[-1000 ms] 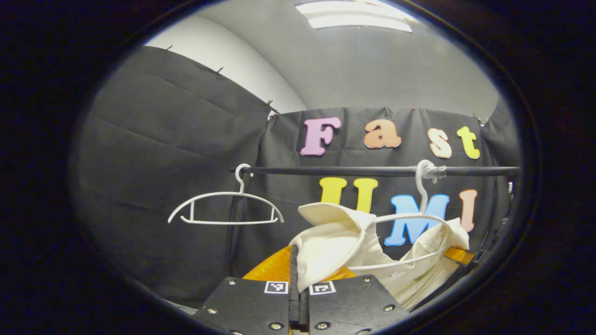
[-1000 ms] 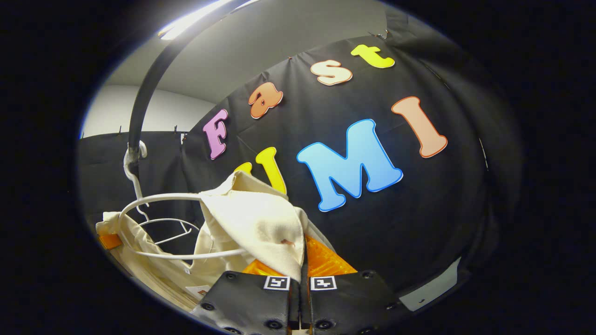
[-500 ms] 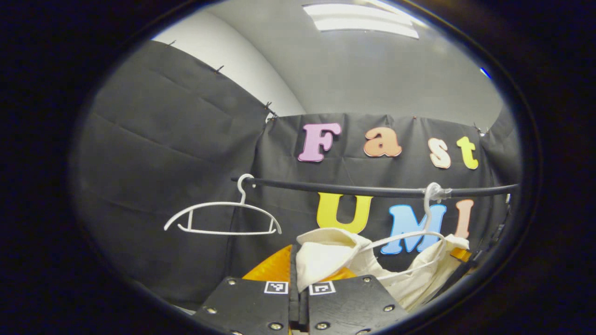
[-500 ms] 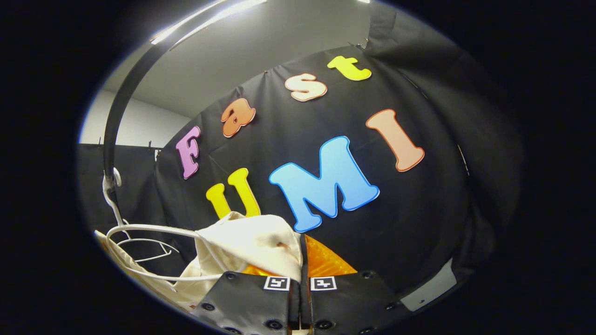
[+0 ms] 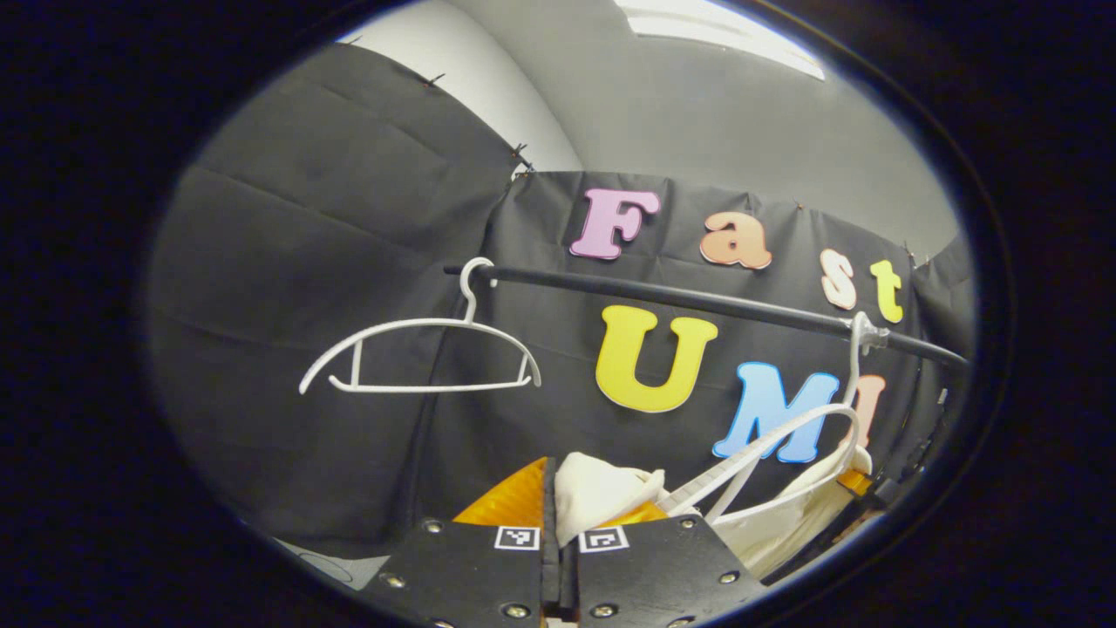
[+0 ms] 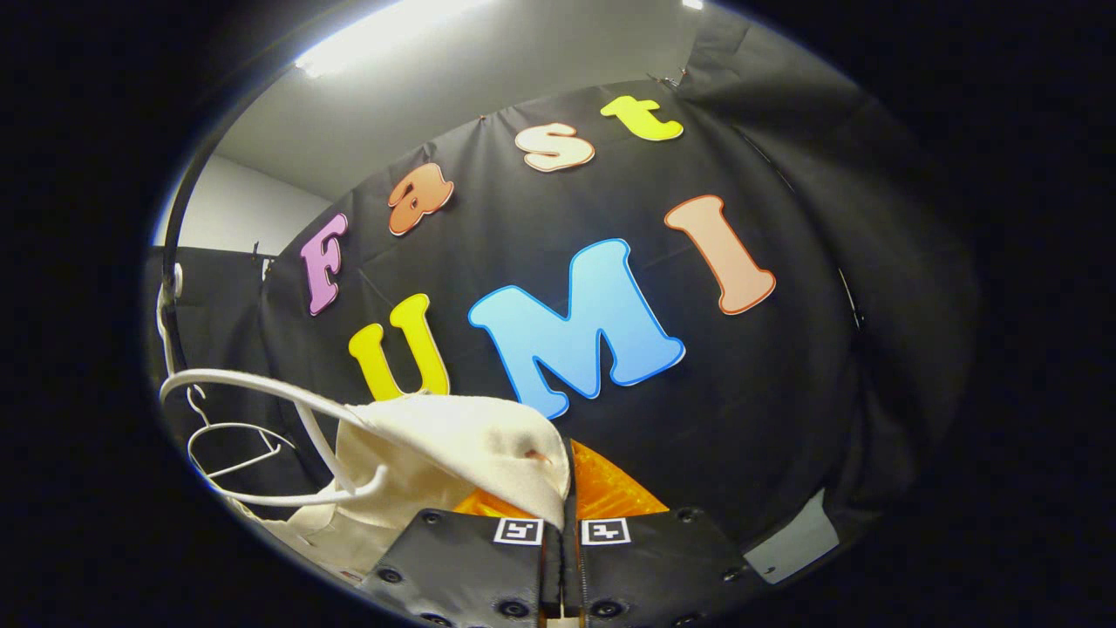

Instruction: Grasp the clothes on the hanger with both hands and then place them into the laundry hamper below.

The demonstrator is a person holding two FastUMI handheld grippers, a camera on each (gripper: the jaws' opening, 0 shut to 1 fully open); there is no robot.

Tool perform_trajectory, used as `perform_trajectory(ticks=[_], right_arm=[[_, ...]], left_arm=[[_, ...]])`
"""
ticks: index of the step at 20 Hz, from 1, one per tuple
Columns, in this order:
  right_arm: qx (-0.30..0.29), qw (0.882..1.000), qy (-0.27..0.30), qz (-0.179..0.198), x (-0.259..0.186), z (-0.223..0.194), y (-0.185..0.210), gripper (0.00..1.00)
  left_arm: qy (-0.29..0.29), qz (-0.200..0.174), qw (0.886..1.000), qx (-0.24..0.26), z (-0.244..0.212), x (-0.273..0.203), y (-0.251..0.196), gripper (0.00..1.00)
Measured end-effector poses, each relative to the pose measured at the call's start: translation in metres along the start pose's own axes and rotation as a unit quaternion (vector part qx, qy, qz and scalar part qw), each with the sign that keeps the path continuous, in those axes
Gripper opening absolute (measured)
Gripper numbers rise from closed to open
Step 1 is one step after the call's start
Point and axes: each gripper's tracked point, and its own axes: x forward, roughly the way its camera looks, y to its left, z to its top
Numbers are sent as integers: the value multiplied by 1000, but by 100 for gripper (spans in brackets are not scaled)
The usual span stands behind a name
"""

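Both views look up at the rail (image 5: 697,301) of the booth. The cream garment (image 6: 453,449) is soft, thin and light; we judge that it will sag and fold between any two holds, bear no load and slide readily off smooth plastic, so it is best taken at two well-separated bunches of cloth near the shoulders, not at one point. In the left gripper view, the left gripper (image 5: 558,545) has its fingers drawn together on a fold of the cloth that rises just above them. In the right gripper view, the right gripper (image 6: 562,523) is likewise closed on a fold pinched between its fingers. The garment is draped low about the white hanger (image 5: 785,445) that carries it, and part of the cloth appears to hang inside that hanger's loop, so we cannot tell whether it is fully free. This hanger's hook sits on the rail. A second white hanger (image 5: 418,353), bare, hangs farther along the same rail, well apart from the first. The hamper lies below the framing, so we cannot tell what it contains. We would expect snagging on the hanger's arm to be the main risk when lowering.
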Motion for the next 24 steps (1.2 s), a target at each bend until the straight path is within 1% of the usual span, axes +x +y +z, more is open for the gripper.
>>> perform_trajectory(ticks=[2,4,6,8,10,11,12,13,17,19,21,24], right_arm=[[-7,1000,8,-5,3,-9,-4,2],[-3,1000,6,-10,7,-7,-9,2],[-1,1000,4,-21,10,-9,-17,2],[-1,1000,18,-26,7,-22,-23,2],[-2,999,27,-30,2,-29,-30,2],[-1,999,30,-27,-2,-33,-29,5],[-5,999,35,-26,-7,-37,-29,2],[-10,999,37,-26,-13,-40,-30,2],[-31,998,43,-17,-51,-42,-25,2],[-35,998,44,-21,-77,-41,-25,2],[-34,998,44,-26,-106,-40,-22,2],[-54,997,45,-44,-153,-38,-18,2]], left_arm=[[10,7,1000,-3,-9,2,9,1],[29,7,999,-15,-21,-6,16,2],[37,12,999,-22,-31,-5,18,1],[40,13,999,-27,-41,-4,16,2],[47,14,999,-19,-52,-7,18,2],[49,12,999,-14,-57,-10,15,1],[52,11,999,-10,-62,-17,12,1],[56,12,998,-8,-69,-25,12,1],[68,5,997,-21,-86,-62,23,1],[85,-2,996,-17,-102,-82,37,2],[94,-16,995,-11,-109,-104,48,1],[113,-47,993,1,-105,-128,61,1]])
